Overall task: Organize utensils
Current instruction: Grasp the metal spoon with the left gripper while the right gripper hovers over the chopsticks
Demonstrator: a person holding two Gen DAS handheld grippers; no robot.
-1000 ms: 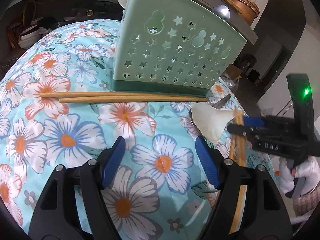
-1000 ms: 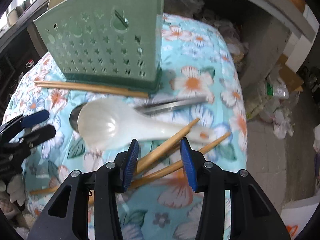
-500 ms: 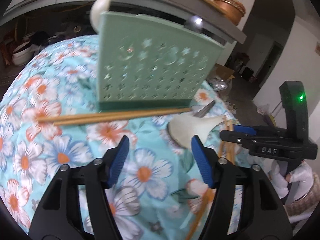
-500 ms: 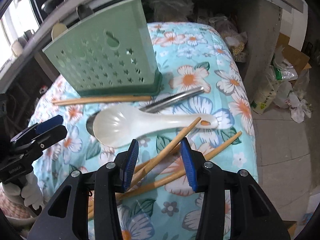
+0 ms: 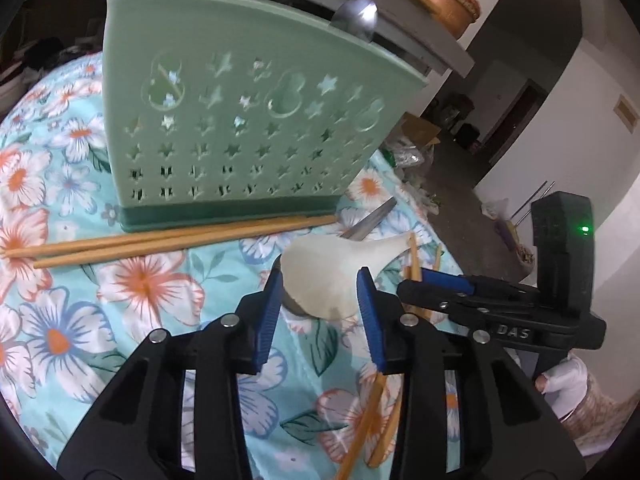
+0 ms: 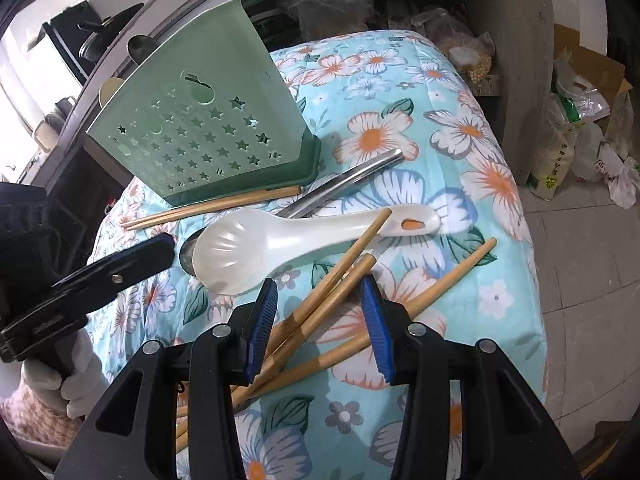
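Seen from the left wrist: left gripper (image 5: pixel 318 300) poised over the bowl of the white spoon (image 5: pixel 328 268), blue pads flanking the bowl's near edge, jaws just been closing to a middling gap, no pad visibly pressing on the spoon. Spoon lying flat on the floral cloth (image 5: pixel 132 292), in front of the green utensil holder (image 5: pixel 248 120) and toward its right end, handle running away to the right. Under the bowl, a metal spoon (image 5: pixel 370 218), handle poking out toward the holder's right corner. Along the holder's base, a pair of chopsticks (image 5: pixel 160 240) parallel to its front wall and touching or nearly touching it.

Seen from the right wrist: right gripper (image 6: pixel 320 312) held partly open over loose chopsticks (image 6: pixel 336 276), sticks crossing between the pads, no clear contact, nothing gripped. Loose sticks further from the holder than the white spoon (image 6: pixel 280 240), one tip overlapping the spoon's handle. Gloved hand (image 6: pixel 76 376) on the left gripper's grip, low at the left edge.
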